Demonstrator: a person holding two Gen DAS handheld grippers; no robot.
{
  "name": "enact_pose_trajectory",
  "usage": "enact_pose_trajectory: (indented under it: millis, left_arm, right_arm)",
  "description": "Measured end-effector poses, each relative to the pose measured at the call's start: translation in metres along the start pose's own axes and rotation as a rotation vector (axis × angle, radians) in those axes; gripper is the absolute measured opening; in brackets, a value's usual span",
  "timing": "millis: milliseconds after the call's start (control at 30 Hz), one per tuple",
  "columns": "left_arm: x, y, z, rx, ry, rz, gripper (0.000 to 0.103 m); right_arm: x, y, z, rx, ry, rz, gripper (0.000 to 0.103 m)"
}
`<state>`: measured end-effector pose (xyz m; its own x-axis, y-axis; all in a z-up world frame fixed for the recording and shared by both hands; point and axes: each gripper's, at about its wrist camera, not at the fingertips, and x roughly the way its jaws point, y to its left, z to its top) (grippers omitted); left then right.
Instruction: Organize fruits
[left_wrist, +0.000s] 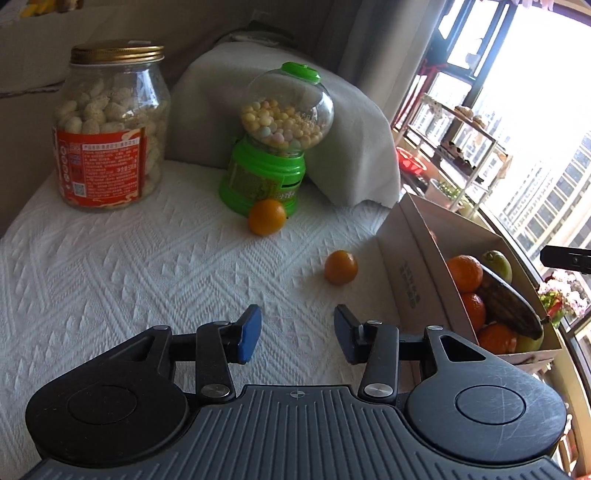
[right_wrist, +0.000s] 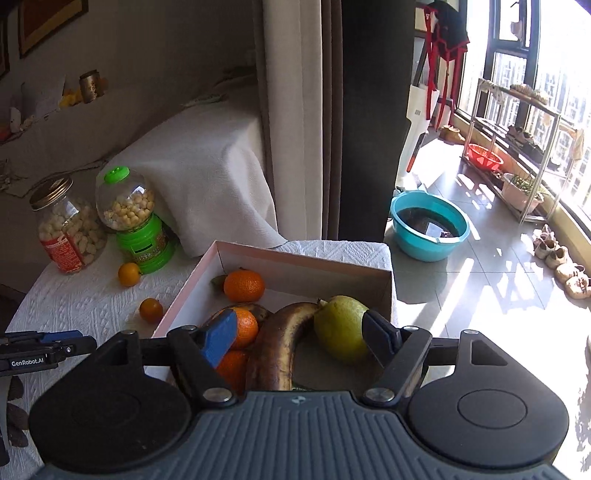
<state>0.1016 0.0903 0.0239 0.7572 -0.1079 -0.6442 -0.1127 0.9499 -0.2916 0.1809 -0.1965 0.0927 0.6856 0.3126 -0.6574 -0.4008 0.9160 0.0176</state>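
Counter: white textured cloth (left_wrist: 129, 266), we see two kumquats (left_wrist: 341, 267) loose.
Box (right_wrist: 295, 264): oranges, banana, pear.
Left tongs (left_wrist: 297, 332): apart, empty.
Right tongs (right_wrist: 299, 338): apart over box.

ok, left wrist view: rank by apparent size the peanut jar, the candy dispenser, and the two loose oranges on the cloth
1. peanut jar
2. candy dispenser, slightly smaller
3. The two loose oranges: far orange and near orange look about alike; not ranking them.
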Motion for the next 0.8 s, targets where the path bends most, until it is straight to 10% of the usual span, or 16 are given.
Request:
enact_pose_trajectory:
  millis: [133,500,800]
  left_arm:
    - [0.012,-0.019,0.014,0.157,-0.035,0.046,0.048]
    - [0.083,-0.026,0.068,0.171,0.023,0.270,0.048]
    - [0.082,-0.024,0.057,0.176,0.024,0.260,0.042]
  right_arm:
    - [-0.020,0.041,-0.027,-0.125,-0.077,0.050,0.075]
    - [-0.032,0.109,-0.112,-0.246,-0.055,0.141,0.075]
    - [-0.031,0.126,-0.155,-0.284,-0.010,0.140,0.075]
